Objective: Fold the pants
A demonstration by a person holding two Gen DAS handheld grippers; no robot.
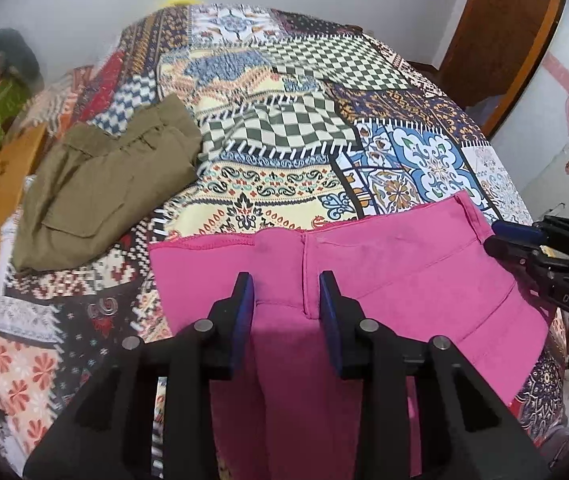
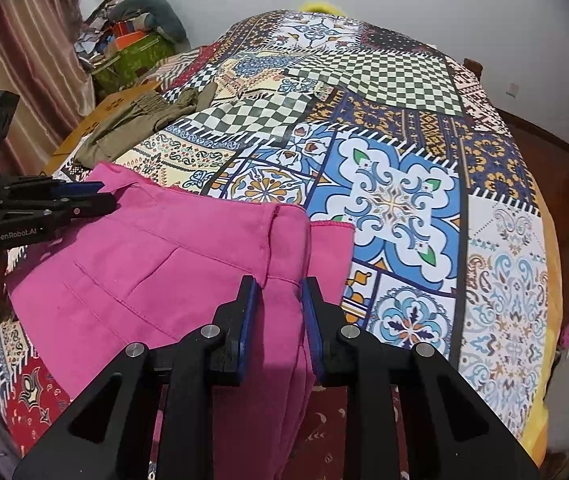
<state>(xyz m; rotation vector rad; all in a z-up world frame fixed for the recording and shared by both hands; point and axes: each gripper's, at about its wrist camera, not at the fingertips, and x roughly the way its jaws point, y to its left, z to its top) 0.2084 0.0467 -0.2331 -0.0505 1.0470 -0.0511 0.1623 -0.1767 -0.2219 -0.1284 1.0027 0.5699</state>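
Pink pants (image 1: pixel 396 280) lie folded on the patterned bedspread (image 1: pixel 284 128), near its front edge. My left gripper (image 1: pixel 286 284) is open, its two fingers straddling the pants' middle seam, just above the cloth. My right gripper (image 2: pixel 280 288) is open over a folded edge of the same pink pants (image 2: pixel 172 264), near their right side. The other gripper shows at the right edge of the left wrist view (image 1: pixel 540 256) and at the left edge of the right wrist view (image 2: pixel 52 204); there its fingers look close together.
Folded olive-green pants (image 1: pixel 108 184) lie on the bed to the left, also in the right wrist view (image 2: pixel 132 124). A cardboard box (image 1: pixel 0 200) sits by the bed's left side. Clutter is piled in the far left corner (image 2: pixel 132 40). A wooden door (image 1: pixel 496 28) stands at the back right.
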